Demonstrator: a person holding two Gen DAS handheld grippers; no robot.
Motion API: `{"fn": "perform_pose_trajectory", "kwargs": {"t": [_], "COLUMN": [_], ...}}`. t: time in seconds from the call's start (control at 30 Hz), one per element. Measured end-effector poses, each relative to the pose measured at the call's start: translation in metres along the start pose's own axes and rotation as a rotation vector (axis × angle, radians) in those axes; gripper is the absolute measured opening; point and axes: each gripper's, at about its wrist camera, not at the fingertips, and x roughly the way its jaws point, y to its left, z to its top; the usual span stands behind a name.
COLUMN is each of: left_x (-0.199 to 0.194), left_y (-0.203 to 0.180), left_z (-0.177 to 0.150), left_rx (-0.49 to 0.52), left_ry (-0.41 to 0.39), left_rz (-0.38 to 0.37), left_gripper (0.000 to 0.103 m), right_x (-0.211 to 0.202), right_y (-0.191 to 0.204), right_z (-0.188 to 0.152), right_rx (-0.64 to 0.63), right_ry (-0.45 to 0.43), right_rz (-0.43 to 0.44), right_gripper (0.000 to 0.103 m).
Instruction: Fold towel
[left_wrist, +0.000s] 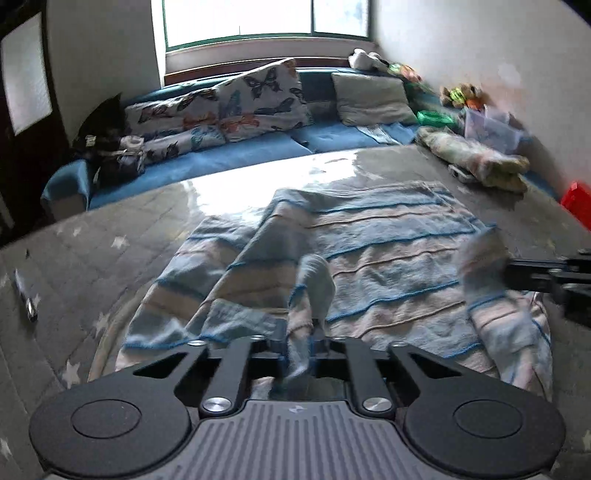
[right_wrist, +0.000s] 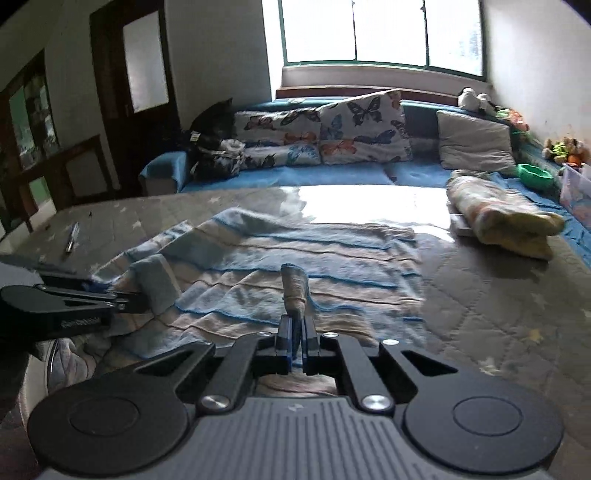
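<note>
A blue, white and beige striped towel (left_wrist: 388, 236) (right_wrist: 295, 251) lies partly folded over itself on a grey quilted mattress (left_wrist: 92, 258) (right_wrist: 498, 295). My left gripper (left_wrist: 306, 339) is shut on a near corner of the towel, which sticks up between its jaws. My right gripper (right_wrist: 295, 332) is shut on the other near corner, a rolled tuft rising from it. Each gripper shows in the other's view: the right gripper (left_wrist: 517, 275) at the right edge, the left gripper (right_wrist: 136, 295) at the left, both pinching towel cloth lifted off the mattress.
A pen (left_wrist: 26, 295) (right_wrist: 72, 238) lies on the mattress at the left. A folded patterned blanket (left_wrist: 472, 158) (right_wrist: 502, 218) rests at the far right. Behind is a blue sofa (left_wrist: 258, 147) with butterfly cushions (right_wrist: 362, 125), toys, and a red object (left_wrist: 576, 199) at right.
</note>
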Motion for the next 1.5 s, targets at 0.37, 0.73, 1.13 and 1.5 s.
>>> {"fn": "perform_pose_trajectory", "kwargs": {"t": [0.37,0.73,1.13,1.5], "left_x": [-0.108,-0.184,-0.184,-0.191], "left_y": [0.075,0.122,0.138,0.145], "left_z": [-0.045,-0.132,-0.183,-0.178], "left_rx": [-0.269,-0.484,-0.554,-0.539], "left_ry": [-0.168,-0.151,-0.001,-0.016], "left_rz": [0.099,0.167,0.251,0.343], "left_gripper": [0.005,0.004,0.012,0.019], "right_x": [-0.086,-0.172,-0.157,-0.103], "right_y": [-0.035,-0.067,-0.101,-0.111], "right_z": [-0.023,-0.088,-0.132,-0.12], "right_rx": [0.118,0.236,0.322,0.312], "right_ry": [-0.122,-0.185,-0.048,0.003], "right_rz": [-0.082,-0.178,-0.21,-0.236], "right_gripper": [0.003,0.001,0.015,0.033]}}
